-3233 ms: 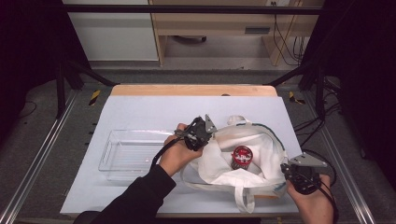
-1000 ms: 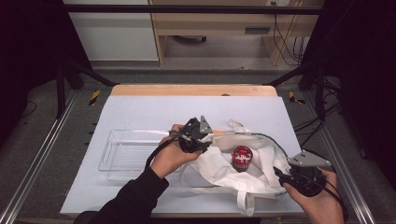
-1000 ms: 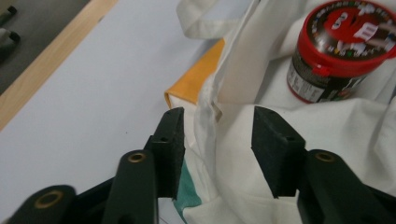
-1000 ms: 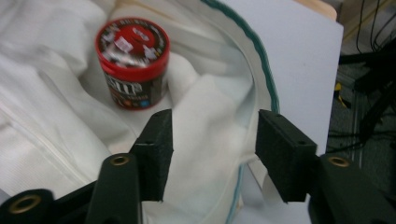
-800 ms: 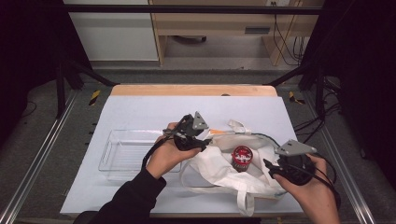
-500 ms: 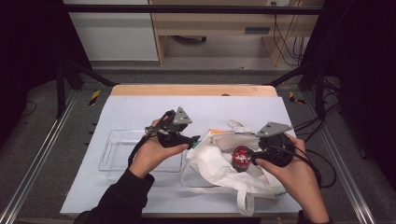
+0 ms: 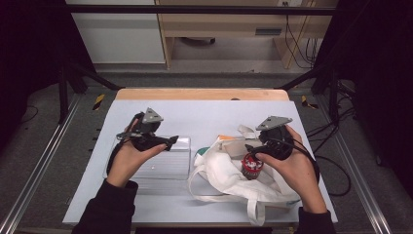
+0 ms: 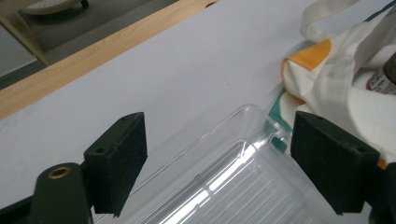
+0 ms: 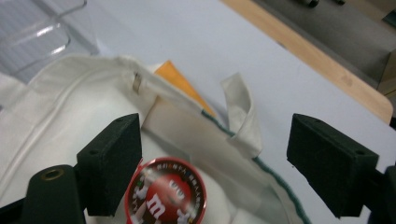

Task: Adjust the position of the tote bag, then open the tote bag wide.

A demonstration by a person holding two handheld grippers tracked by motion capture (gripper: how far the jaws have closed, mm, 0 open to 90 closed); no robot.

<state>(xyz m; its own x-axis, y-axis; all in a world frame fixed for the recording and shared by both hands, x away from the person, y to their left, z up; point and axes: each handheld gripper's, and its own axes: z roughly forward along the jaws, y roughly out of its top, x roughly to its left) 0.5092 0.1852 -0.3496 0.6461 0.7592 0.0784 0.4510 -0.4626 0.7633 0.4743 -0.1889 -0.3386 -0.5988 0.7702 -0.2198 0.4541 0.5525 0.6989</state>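
Across the high view, a white tote bag (image 7: 234, 178) lies slumped at lower centre-right of the pale tabletop (image 7: 204, 109), its mouth pulled open toward the person, probably so the contents can be reached; a red-lidded candy tin (image 7: 252, 165) stands inside that mouth, and a clear plastic tray (image 7: 163, 161) sits just left of the bag, likely the place the goods are meant for. Right gripper (image 7: 251, 147) hovers at the bag's opening directly above the tin, hand wrapped round the body from the right, wrist level. Left gripper (image 7: 171, 141) is held over the tray's far edge, pointing right toward the bag, forearm entering from the bottom left of the frame. From the left gripper view, its black fingers (image 8: 116, 161) stand spread wide with nothing between them, having just been opening; the tray's rounded corner (image 8: 252, 116) lies below the gap, the bag's orange-and-white cloth (image 8: 327, 74) at upper right. From the right gripper view, the fingers (image 9: 112, 158) are likewise spread and have just been opening, nothing pinched; the tin's printed lid (image 9: 166, 191) sits low in the frame just beside the left finger, with the bag's rim (image 9: 196, 109) and a loose strap (image 9: 243, 109) behind. Judged: lining up to take the tin.
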